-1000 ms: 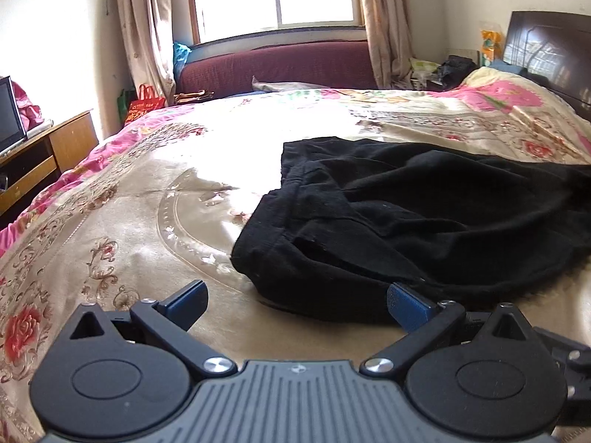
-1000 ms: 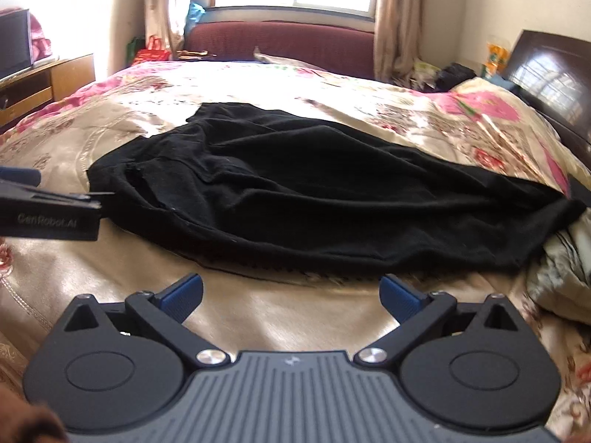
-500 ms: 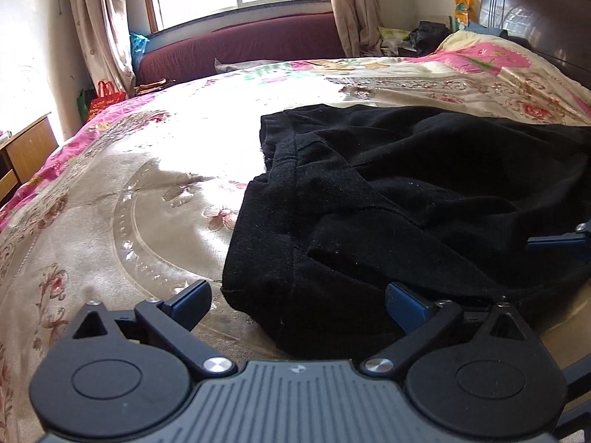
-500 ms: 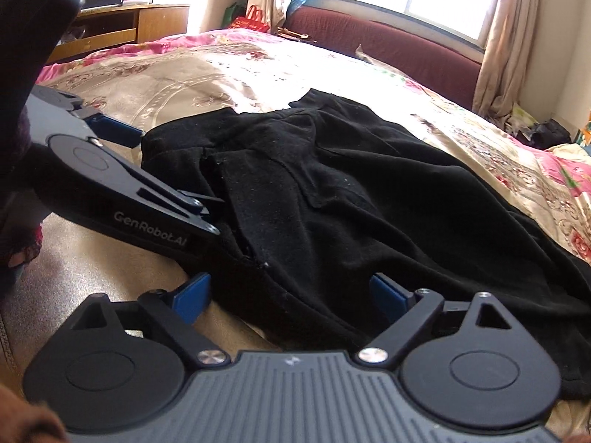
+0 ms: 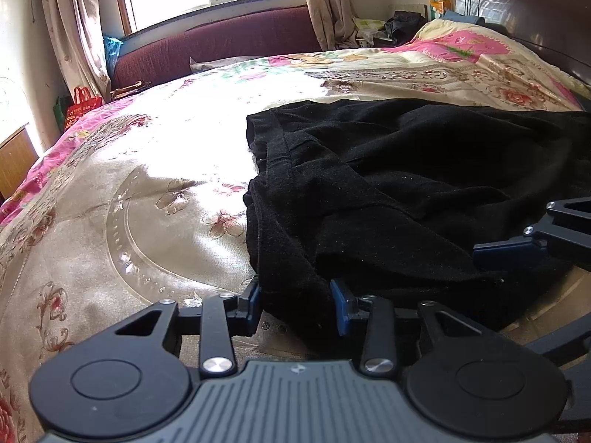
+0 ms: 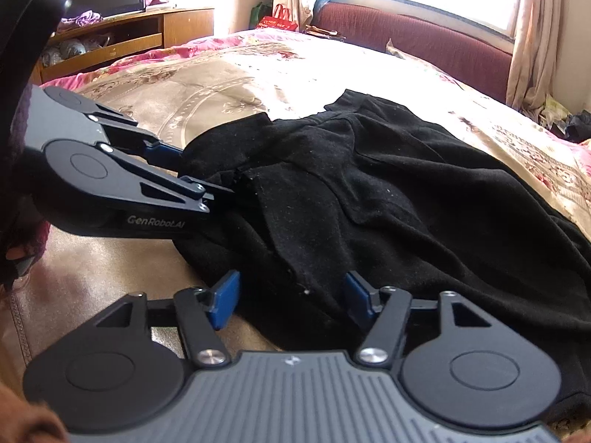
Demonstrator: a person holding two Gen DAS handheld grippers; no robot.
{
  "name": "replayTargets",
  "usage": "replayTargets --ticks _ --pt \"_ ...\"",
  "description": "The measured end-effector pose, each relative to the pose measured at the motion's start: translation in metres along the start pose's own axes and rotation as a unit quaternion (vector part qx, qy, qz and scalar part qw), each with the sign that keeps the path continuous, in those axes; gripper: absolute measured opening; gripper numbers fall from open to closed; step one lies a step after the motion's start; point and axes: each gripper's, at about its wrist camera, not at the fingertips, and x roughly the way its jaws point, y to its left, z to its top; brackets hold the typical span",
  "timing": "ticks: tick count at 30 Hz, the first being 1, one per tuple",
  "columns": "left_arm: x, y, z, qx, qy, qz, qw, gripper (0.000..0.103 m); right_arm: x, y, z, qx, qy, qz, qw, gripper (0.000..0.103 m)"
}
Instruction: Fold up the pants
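Note:
Black pants lie crumpled on the bed, waistband end toward the left. My left gripper straddles the near left corner of the pants. Its jaws are closing, and both blue pads touch the bunched black cloth between them. In the right wrist view the pants fill the middle. There the left gripper comes in from the left onto the cloth's edge. My right gripper is over the near hem, its jaws closing but still wider than the fold between them. One of its blue fingers shows at the right.
A gold floral bedspread covers the bed. A dark headboard is at the far right and a maroon sofa sits under the window. A wooden TV cabinet stands left of the bed. A person's hand holds the left gripper.
Both grippers came forward and down onto the pants' near edge. Both sets of jaws have narrowed from wide open, the left far more, with black cloth now between them.

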Motion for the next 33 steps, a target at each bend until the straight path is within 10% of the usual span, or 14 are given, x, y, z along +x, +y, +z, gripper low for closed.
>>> replayTargets --ticks 3,7,12,25,33 --pt "0.001 -0.001 -0.001 0.001 0.003 0.003 1.0 0.049 0.011 0.009 0.003 -0.02 -0.003 -0.013 1.0 0.061" --pt "-0.007 0.01 -0.003 -0.016 0.002 -0.013 0.9998 0.045 0.006 0.016 0.014 0.002 0.012 0.0 1.0 0.024" --pt "-0.027 0.028 -0.011 -0.026 -0.003 -0.008 0.9996 0.043 0.003 0.027 0.027 0.032 0.026 0.047 0.998 0.013" --pt "-0.094 0.122 -0.078 -0.058 0.045 0.103 0.992 0.039 0.003 0.153 0.062 -0.01 0.017 0.22 0.975 0.007" --pt "-0.112 0.099 -0.076 -0.038 0.018 0.117 0.9922 0.042 -0.048 0.047 0.03 0.129 0.009 0.154 0.98 0.02"
